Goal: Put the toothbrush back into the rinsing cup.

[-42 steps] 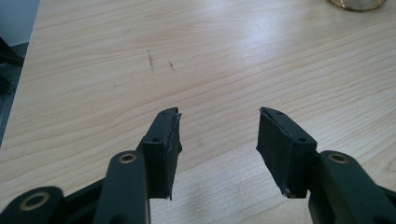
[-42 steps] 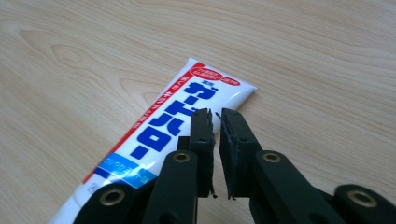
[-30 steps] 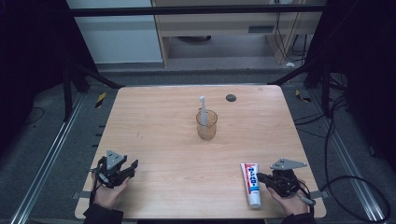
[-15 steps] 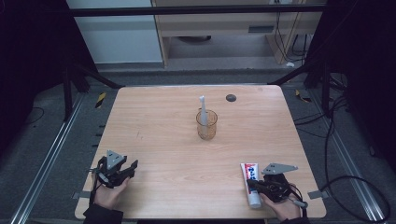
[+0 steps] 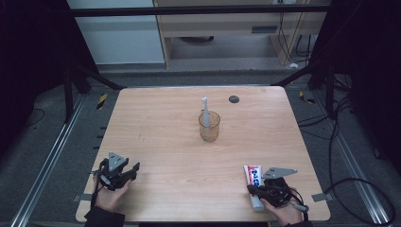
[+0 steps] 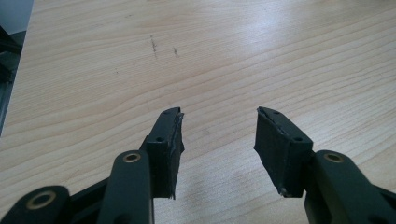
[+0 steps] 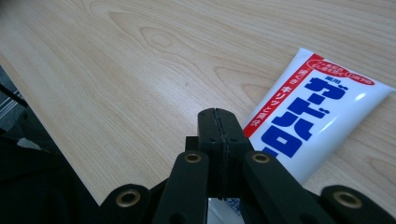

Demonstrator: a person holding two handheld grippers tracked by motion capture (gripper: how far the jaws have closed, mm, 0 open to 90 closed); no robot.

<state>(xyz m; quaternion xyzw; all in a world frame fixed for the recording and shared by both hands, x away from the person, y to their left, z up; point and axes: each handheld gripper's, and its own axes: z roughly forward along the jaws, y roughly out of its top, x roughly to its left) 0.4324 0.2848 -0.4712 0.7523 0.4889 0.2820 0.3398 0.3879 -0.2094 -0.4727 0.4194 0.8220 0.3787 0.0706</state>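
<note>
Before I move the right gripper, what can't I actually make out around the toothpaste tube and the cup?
- Toothpaste tube: its cap end is hidden behind the shut right gripper in the right gripper view; in the high view the hand covers it.
- Whether the pads touch the tube: cannot tell.
- Toothbrush in the cup: bristles too small in the high view.
- Dark disc: too small to identify.

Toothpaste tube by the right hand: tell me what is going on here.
A person sits at a wooden table with a claw in each hand. The right claw is shut, empty, over the cap end of the toothpaste tube, which lies flat. The left claw is open over bare wood. A toothbrush stands in a cup mid-table.
</note>
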